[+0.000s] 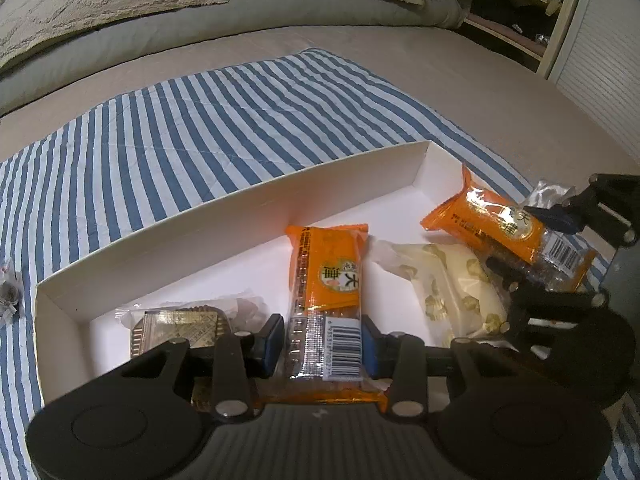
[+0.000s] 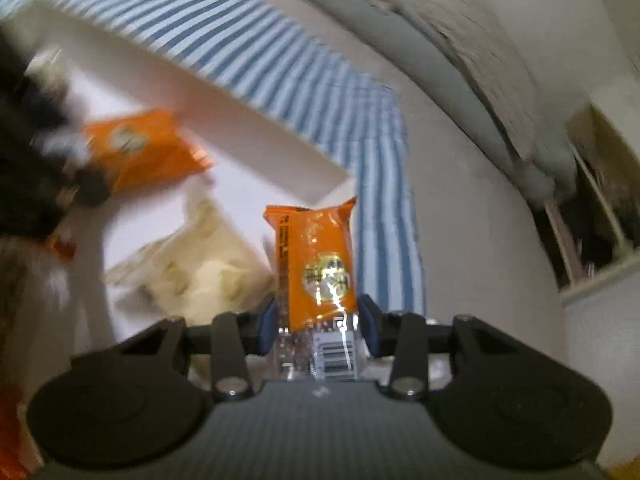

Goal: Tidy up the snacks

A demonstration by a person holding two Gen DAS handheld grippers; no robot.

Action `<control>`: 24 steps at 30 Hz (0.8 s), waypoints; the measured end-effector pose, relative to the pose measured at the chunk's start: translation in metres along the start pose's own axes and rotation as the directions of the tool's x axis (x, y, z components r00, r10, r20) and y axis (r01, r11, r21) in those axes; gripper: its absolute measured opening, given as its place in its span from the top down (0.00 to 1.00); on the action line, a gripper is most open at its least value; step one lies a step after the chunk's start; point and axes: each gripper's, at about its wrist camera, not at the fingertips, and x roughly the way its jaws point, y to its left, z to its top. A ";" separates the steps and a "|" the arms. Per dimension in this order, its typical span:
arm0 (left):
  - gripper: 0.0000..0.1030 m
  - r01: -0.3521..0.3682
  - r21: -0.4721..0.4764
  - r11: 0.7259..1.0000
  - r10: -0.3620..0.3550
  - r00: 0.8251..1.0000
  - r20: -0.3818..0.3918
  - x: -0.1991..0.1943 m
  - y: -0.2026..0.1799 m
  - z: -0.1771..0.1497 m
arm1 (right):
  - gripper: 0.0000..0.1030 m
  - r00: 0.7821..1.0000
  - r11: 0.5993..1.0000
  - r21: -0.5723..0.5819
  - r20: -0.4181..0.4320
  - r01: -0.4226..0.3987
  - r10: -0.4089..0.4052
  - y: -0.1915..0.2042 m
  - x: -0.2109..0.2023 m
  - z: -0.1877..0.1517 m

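Observation:
A shallow white box lies on a blue-and-white striped cloth. My left gripper is shut on the barcode end of an orange snack pack, which it holds over the box floor. At the right, my right gripper is shut on a second orange pack above the box's right end. The blurred right wrist view shows that gripper with its pads against the second pack's clear end. A cream pack with gold print and a gold-brown pack lie in the box.
The cloth is spread on a beige bed with a folded grey quilt behind it. A small wrapped sweet lies on the cloth left of the box. A white cabinet stands at the far right.

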 end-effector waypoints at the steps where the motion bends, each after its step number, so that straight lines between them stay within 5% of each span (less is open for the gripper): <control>1: 0.59 0.003 -0.005 1.000 -0.003 1.000 0.000 0.000 0.001 0.000 | 0.52 1.000 1.000 -0.022 -0.005 0.022 -0.022 0.004 0.000 0.001; 10: 0.58 0.006 -0.017 1.000 -0.006 1.000 -0.003 0.001 0.001 -0.001 | 0.54 0.994 0.996 -0.023 0.063 -0.090 0.091 0.011 -0.017 0.015; 14: 0.58 0.011 -0.026 1.000 -0.011 1.000 -0.001 -0.001 0.003 -0.001 | 0.54 0.979 0.971 0.130 0.064 -0.200 0.193 -0.011 -0.012 0.014; 19: 0.58 0.006 -0.025 1.000 -0.006 1.000 0.010 -0.006 0.002 -0.001 | 0.54 0.976 0.924 0.316 0.100 -0.215 0.193 -0.043 -0.011 0.011; 24: 0.55 0.007 -0.028 1.000 -0.006 0.999 0.034 -0.016 0.000 -0.001 | 0.30 0.974 0.888 0.407 0.159 -0.215 0.163 -0.060 -0.020 0.005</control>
